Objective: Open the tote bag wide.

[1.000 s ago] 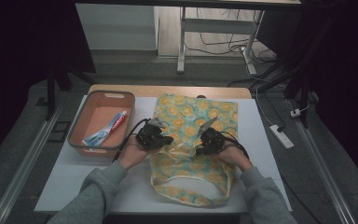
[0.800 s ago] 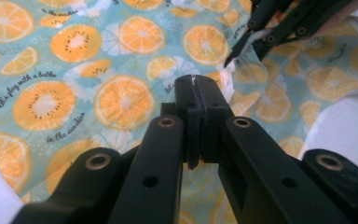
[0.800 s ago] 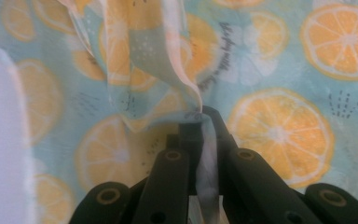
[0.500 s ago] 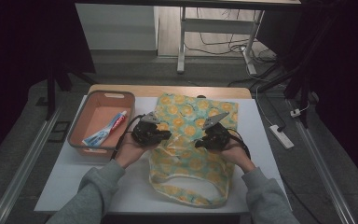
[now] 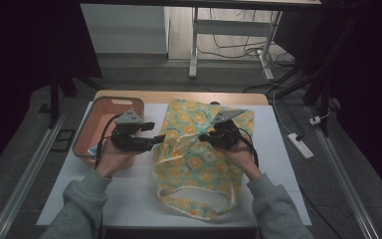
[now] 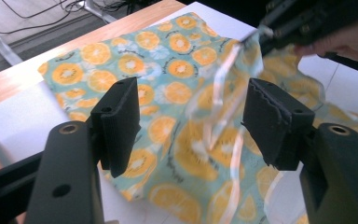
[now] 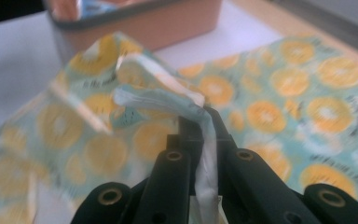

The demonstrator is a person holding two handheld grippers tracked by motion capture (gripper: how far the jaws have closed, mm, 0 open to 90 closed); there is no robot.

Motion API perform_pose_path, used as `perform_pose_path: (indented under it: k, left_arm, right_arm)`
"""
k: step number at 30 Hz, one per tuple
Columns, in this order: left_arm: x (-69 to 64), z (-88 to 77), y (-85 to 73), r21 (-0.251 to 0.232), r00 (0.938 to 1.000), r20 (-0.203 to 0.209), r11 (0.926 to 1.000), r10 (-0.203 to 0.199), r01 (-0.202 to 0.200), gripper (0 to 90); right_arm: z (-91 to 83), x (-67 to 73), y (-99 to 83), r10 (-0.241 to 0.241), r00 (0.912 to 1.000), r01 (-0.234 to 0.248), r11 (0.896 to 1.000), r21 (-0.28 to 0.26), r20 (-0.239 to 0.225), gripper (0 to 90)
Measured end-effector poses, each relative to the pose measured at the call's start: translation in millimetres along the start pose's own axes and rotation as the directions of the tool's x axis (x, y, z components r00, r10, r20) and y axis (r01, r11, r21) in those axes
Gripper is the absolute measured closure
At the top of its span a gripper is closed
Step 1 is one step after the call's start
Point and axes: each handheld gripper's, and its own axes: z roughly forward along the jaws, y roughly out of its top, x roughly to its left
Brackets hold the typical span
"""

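Note:
A cloth bag (image 5: 194, 164) printed with orange slices lies on the white table (image 5: 129, 194), its handle loop toward the person. My right gripper (image 5: 202, 137) is shut on a raised fold of the bag's edge (image 7: 168, 100), holding it above the rest of the cloth. Just off the bag's left edge, my left gripper (image 5: 158, 140) points toward it. Its jaws stand open and wide apart in the left gripper view (image 6: 191, 116), with the bag (image 6: 168, 60) beyond them. The right gripper (image 6: 279, 32) shows there at the top right, pinching the lifted fabric.
A salmon bin (image 5: 87, 134) stands at the table's left with a tube inside; its wall (image 7: 168, 23) is close behind the lifted fold. A wooden strip (image 5: 179, 95) runs along the far edge. A power strip (image 5: 298, 145) lies on the floor to the right.
My left gripper has drawn back to the left off the bag and stands open. The right gripper has risen slightly with the bag's edge in it.

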Motion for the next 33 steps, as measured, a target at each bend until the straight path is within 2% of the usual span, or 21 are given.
perform_pose_path:
  k: [6,7,8,11,16,19,26,30,33]
  left_arm:
    - [9.1,-3.4,-2.6,0.007,0.9997,-0.019,0.9998,-0.017,0.018,35.8]
    - [10.6,-3.7,-3.1,0.008,0.9995,-0.024,0.9997,-0.021,0.021,35.8]
    - [11.8,-4.1,-3.5,0.009,0.9994,-0.027,0.9997,-0.023,0.024,35.8]
    - [15.1,-4.8,-4.5,0.010,0.9990,-0.034,0.9995,-0.030,0.030,35.8]
    - [19.0,-3.3,-5.9,0.022,0.9985,-0.041,0.9991,-0.035,0.036,35.9]
    - [21.3,-2.6,-7.6,0.041,0.9975,-0.066,0.9987,-0.025,0.028,36.0]
    - [34.3,-3.2,-13.0,0.065,0.9957,-0.082,0.9967,-0.043,0.049,36.0]
    - [43.4,-4.7,-16.2,0.088,0.9933,-0.105,0.9944,-0.049,0.058,35.9]
    - [51.2,-8.1,-17.1,0.100,0.9889,-0.137,0.9924,-0.057,0.071,35.9]
  right_arm:
    - [-8.6,-14.5,17.3,0.052,0.9975,-0.047,0.993,-0.111,0.048,89.6]
    - [-12.7,-17.1,19.4,0.061,0.9966,-0.053,0.989,-0.135,0.055,89.5]
    - [-21.7,-21.4,21.9,0.077,0.9951,-0.065,0.980,-0.190,0.061,89.6]
    - [-28.5,-24.4,21.7,0.088,0.9935,-0.071,0.975,-0.213,0.073,89.6]
    - [-26.4,-33.2,10.0,0.106,0.9919,-0.093,0.981,-0.169,0.069,89.6]
    - [-19.8,-36.2,4.2,0.106,0.9924,-0.097,0.987,-0.128,0.064,89.5]
    - [-15.5,-36.2,3.6,0.101,0.9935,-0.095,0.989,-0.116,0.052,89.5]
    - [-14.8,-35.3,3.8,0.095,0.9944,-0.090,0.989,-0.116,0.046,89.5]
    - [-13.5,-35.0,3.6,0.092,0.9949,-0.086,0.990,-0.112,0.043,89.5]
